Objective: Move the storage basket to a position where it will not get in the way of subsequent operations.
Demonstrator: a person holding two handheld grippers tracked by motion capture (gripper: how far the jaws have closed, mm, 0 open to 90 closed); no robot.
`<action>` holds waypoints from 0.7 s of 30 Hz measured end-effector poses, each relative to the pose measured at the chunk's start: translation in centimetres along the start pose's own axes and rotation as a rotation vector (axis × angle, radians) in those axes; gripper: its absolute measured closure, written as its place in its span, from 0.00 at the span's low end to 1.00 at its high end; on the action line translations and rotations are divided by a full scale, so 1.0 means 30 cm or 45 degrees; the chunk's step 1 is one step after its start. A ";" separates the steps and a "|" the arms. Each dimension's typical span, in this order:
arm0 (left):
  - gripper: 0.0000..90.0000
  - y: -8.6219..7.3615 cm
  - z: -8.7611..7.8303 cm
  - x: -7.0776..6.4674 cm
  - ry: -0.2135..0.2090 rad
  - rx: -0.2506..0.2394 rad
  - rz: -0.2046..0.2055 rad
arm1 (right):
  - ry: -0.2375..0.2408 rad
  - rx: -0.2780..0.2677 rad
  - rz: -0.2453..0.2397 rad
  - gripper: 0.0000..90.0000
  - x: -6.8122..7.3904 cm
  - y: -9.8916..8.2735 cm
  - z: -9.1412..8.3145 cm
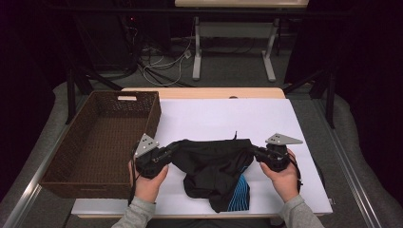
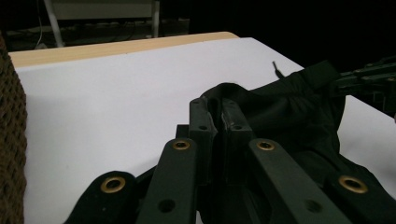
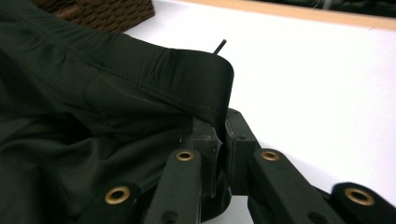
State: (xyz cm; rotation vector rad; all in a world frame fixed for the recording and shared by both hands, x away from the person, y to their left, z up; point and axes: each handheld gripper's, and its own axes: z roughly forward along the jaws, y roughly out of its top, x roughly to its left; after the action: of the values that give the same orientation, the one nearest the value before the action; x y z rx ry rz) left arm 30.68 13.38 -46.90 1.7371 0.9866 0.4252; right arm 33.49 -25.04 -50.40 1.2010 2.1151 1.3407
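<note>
**Black shorts, held at both ends of the waistband**

Black fabric, smooth, with a stitched elastic waistband. The shorts point(image 1: 214, 166) hang stretched between two grippers above the near middle of the white sheet point(image 1: 228, 118), waistband uppermost and pulled nearly level. The lower part sags to the sheet in folds, showing a blue striped panel point(image 1: 239, 192) at the near right. A short dark cord end point(image 1: 235, 135) sticks up from the waistband's far edge.

Left gripper point(image 1: 172, 150): jaws closed tight on the left end of the waistband; in the left gripper view the cloth is pinched between the pads point(image 2: 219, 123). Left hand point(image 1: 148, 178) grips the body from below.

Right gripper point(image 1: 253, 151): jaws closed on the right end of the waistband; in the right gripper view the folded band point(image 3: 205, 84) curls over the pads and is nipped between them. Right hand point(image 1: 281, 175) holds it from below.

Basket point(image 1: 102, 142): brown wicker, rectangular, open-topped, at the sheet's left edge. Its right wall is just beside the left gripper.

Open room: the sheet's far half is bare from the basket across to the right edge, as is a strip to the right of the right hand. The shorts' lowest fold lies close to the sheet's near edge. A band of wooden tabletop point(image 1: 204, 92) shows beyond the sheet's far edge.
</note>
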 end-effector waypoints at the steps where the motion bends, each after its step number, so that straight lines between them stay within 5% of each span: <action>1: 0.95 0.004 0.008 -0.001 -0.001 -0.001 0.002 | -0.005 -0.012 0.006 0.95 -0.002 0.004 -0.006; 11: 0.95 0.049 0.083 -0.006 -0.020 -0.027 -0.010 | -0.128 -0.080 -0.064 0.95 -0.025 0.071 -0.076; 21: 0.95 0.091 0.139 -0.030 -0.057 -0.029 0.033 | -0.216 -0.150 -0.101 0.95 -0.056 0.147 -0.162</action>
State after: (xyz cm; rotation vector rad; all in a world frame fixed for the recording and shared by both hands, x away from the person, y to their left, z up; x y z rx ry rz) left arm 34.15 9.81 -45.91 1.7334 0.9248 0.4116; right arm 33.21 -28.27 -44.44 1.1290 1.9177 1.2628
